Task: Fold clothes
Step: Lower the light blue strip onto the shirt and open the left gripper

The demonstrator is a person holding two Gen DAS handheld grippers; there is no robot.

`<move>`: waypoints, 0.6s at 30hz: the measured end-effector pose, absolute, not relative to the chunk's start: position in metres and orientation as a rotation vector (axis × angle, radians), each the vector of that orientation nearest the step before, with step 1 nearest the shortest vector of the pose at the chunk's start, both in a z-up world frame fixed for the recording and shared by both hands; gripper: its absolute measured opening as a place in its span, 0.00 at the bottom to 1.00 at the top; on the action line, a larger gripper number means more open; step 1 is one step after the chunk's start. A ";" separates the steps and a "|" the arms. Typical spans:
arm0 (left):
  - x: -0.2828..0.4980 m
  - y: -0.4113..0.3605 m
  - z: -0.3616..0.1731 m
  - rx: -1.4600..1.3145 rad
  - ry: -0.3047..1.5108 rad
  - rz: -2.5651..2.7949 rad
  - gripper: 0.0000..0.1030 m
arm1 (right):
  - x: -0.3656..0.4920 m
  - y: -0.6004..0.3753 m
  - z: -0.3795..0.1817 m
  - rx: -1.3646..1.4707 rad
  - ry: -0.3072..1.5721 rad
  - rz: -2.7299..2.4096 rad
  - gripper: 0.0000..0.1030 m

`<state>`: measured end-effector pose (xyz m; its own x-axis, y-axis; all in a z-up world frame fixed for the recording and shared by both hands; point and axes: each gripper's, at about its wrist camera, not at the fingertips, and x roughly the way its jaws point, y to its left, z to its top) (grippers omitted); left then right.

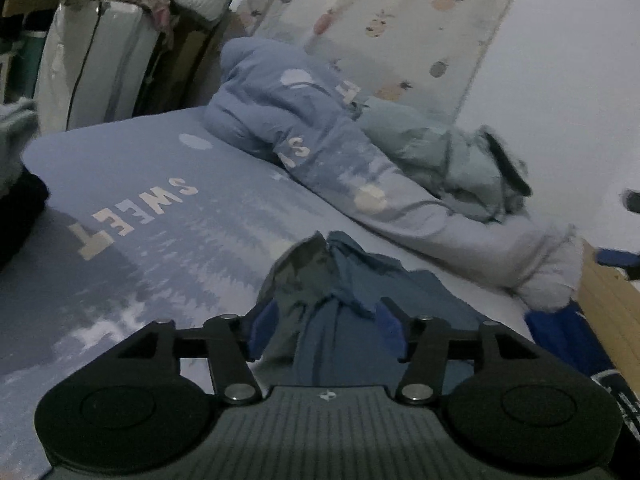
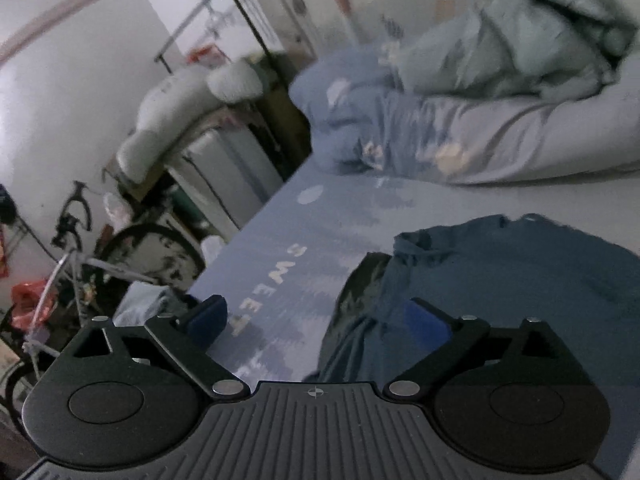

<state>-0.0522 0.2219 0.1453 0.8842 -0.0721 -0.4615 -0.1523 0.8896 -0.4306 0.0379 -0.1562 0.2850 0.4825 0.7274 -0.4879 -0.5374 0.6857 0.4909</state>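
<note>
A dark blue garment (image 1: 340, 304) lies bunched on the bed sheet (image 1: 160, 208) printed with "SWEET". In the left wrist view my left gripper (image 1: 326, 330) has its blue-padded fingers on either side of a bunched fold of the garment, closed on it. In the right wrist view the same garment (image 2: 500, 272) spreads to the right. My right gripper (image 2: 320, 320) is wide open; its right finger (image 2: 428, 320) rests against the garment's edge and its left finger (image 2: 204, 316) is over the bed's edge.
A rolled blue duvet (image 1: 320, 140) and a grey-green garment (image 1: 452, 156) lie along the far side by the wall. A bicycle (image 2: 100, 264) and clutter stand beside the bed on the left. A wooden bed edge (image 1: 608, 300) is at right.
</note>
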 end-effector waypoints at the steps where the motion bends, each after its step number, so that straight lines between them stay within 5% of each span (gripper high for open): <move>1: -0.062 0.217 0.148 -0.467 0.506 0.036 0.64 | 0.016 -0.172 0.288 0.294 0.716 0.776 0.97; 5: -0.091 0.191 0.149 -0.407 0.605 0.009 0.73 | -0.065 -0.228 0.301 0.317 0.659 0.716 0.98; 18: -0.082 0.028 0.063 -0.197 0.940 0.129 0.70 | -0.204 -0.314 0.216 0.422 0.722 0.523 0.99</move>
